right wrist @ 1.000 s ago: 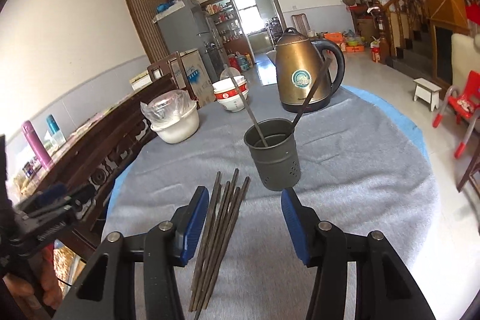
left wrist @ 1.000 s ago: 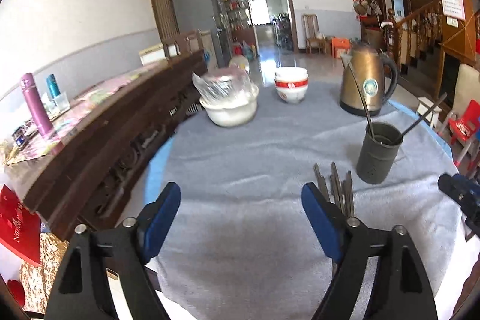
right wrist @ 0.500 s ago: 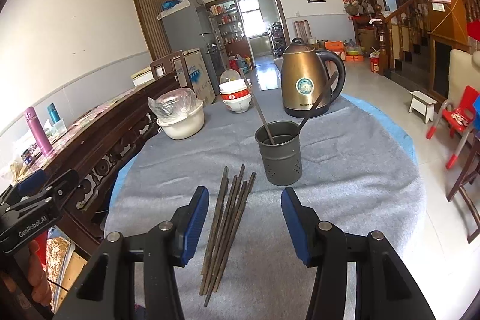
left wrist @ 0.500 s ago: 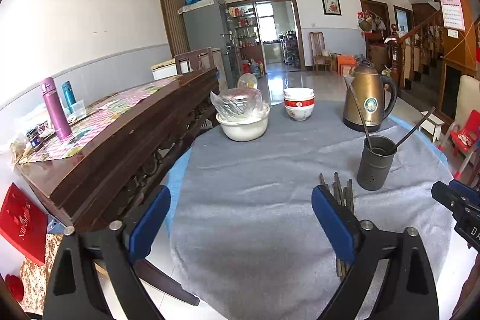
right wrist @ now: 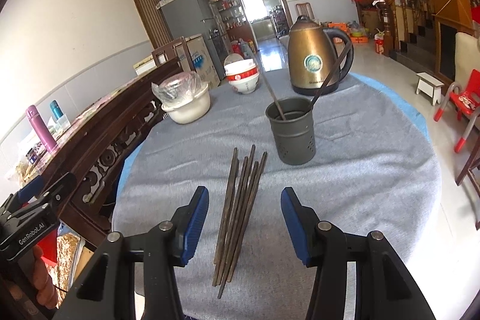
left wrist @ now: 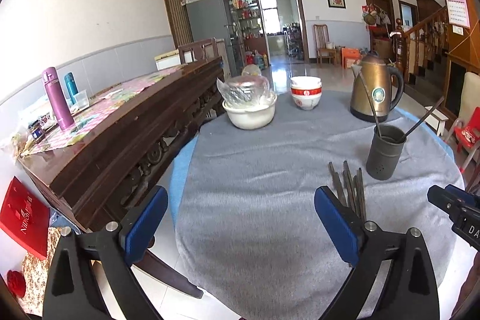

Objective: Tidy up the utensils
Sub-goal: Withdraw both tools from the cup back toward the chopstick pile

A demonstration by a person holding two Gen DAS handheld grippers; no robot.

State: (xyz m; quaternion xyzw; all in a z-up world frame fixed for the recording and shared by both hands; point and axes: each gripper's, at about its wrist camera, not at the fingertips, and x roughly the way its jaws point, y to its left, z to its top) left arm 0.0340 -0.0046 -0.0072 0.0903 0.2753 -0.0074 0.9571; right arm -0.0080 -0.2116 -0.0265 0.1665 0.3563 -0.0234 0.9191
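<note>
Both grippers hold nothing, jaws spread wide: the right gripper point(right wrist: 244, 216) hovers over a bundle of about six loose chopsticks point(right wrist: 240, 209) near the table's near edge, and the left gripper point(left wrist: 240, 225) hangs over that edge to their left. Just beyond the bundle one grey holder point(right wrist: 291, 131) stands upright with two chopsticks in it. Toward the far edge of the grey cloth point(right wrist: 375, 170) stand one brass kettle point(right wrist: 313, 56), one stack of bowls point(right wrist: 242, 77) and one plastic-covered white bowl point(right wrist: 187, 102); a dark wooden sideboard point(left wrist: 120, 134) runs along the left edge in a tiled living room.
</note>
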